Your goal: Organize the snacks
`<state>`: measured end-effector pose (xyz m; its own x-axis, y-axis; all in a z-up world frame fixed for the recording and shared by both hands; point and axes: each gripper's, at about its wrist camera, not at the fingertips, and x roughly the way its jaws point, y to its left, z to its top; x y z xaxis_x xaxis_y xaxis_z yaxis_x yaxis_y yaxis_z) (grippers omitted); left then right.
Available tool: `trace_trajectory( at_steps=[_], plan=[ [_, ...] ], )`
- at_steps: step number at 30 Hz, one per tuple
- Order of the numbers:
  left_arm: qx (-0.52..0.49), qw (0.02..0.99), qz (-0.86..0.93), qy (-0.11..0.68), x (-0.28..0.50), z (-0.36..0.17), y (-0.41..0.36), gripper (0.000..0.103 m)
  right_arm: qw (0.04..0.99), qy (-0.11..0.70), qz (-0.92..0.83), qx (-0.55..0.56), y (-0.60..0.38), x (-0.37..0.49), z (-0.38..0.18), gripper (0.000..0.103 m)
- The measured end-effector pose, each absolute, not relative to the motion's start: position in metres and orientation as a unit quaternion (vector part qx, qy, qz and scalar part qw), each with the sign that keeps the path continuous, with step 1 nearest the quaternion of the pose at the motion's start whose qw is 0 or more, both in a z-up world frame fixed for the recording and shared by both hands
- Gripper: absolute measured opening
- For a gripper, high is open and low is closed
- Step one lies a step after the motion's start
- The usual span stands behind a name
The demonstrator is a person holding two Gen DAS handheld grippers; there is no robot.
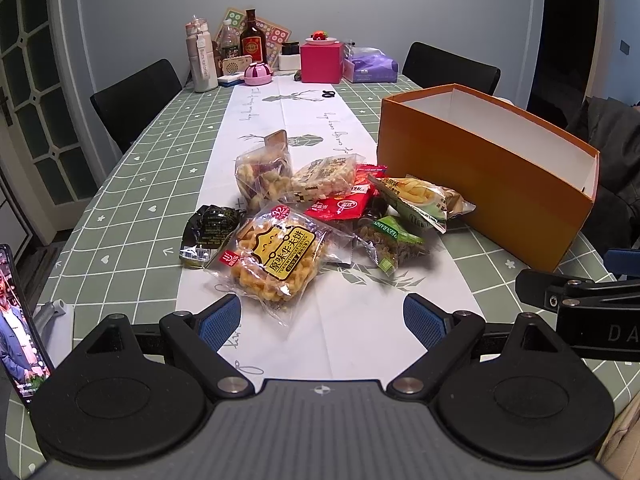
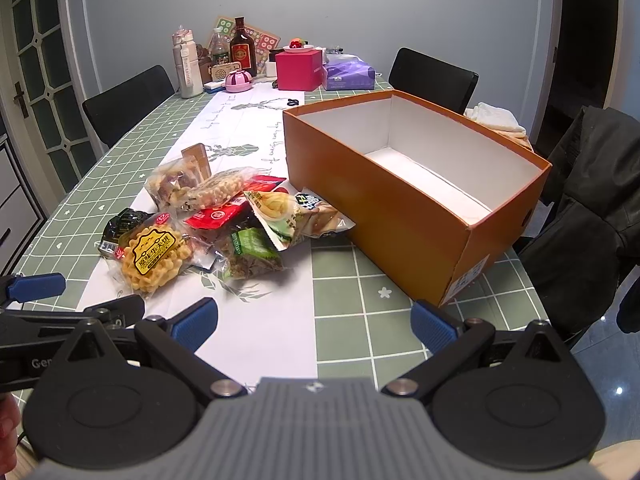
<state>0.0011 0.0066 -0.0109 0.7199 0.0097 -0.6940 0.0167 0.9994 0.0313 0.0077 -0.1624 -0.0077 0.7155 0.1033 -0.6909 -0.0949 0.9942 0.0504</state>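
A pile of snack packets lies on the white runner: a yellow waffle packet (image 1: 276, 256) (image 2: 154, 256) nearest, a black packet (image 1: 210, 232) to its left, red packets (image 1: 344, 206), a green packet (image 1: 394, 240) (image 2: 250, 252), a chips bag (image 1: 420, 198) (image 2: 288, 210) and two clear bags (image 1: 264, 174) behind. An empty orange box (image 1: 480, 172) (image 2: 400, 208) stands to the right of the pile. My left gripper (image 1: 322, 320) is open and empty just short of the waffle packet. My right gripper (image 2: 314, 326) is open and empty in front of the box's near corner.
Bottles (image 1: 253, 38), a pink box (image 1: 321, 62), a tissue pack (image 1: 370, 66) and a pink container (image 1: 259, 73) stand at the table's far end. Black chairs (image 1: 136, 96) (image 2: 434, 76) flank the table. A phone (image 1: 20, 320) stands at the left edge. A dark jacket (image 2: 592, 200) hangs at right.
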Motion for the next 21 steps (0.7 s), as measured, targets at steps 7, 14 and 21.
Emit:
trace_trajectory(
  at_steps=[7,14,21],
  plan=[
    [0.018,0.926,-0.002,0.377,0.0024,-0.0119,0.0065,0.103,0.926,0.374,0.054,0.004,-0.1608,0.0061,-0.0077,0.100],
    [0.018,0.926,-0.003,0.378,0.0031,-0.0130,0.0067,0.103,0.925,0.375,0.056,0.003,-0.1591,0.0082,-0.0100,0.100],
    [0.015,0.924,-0.003,0.383,0.0040,-0.0148,0.0074,0.103,0.924,0.378,0.059,0.001,-0.1580,0.0092,-0.0092,0.100]
  ],
)
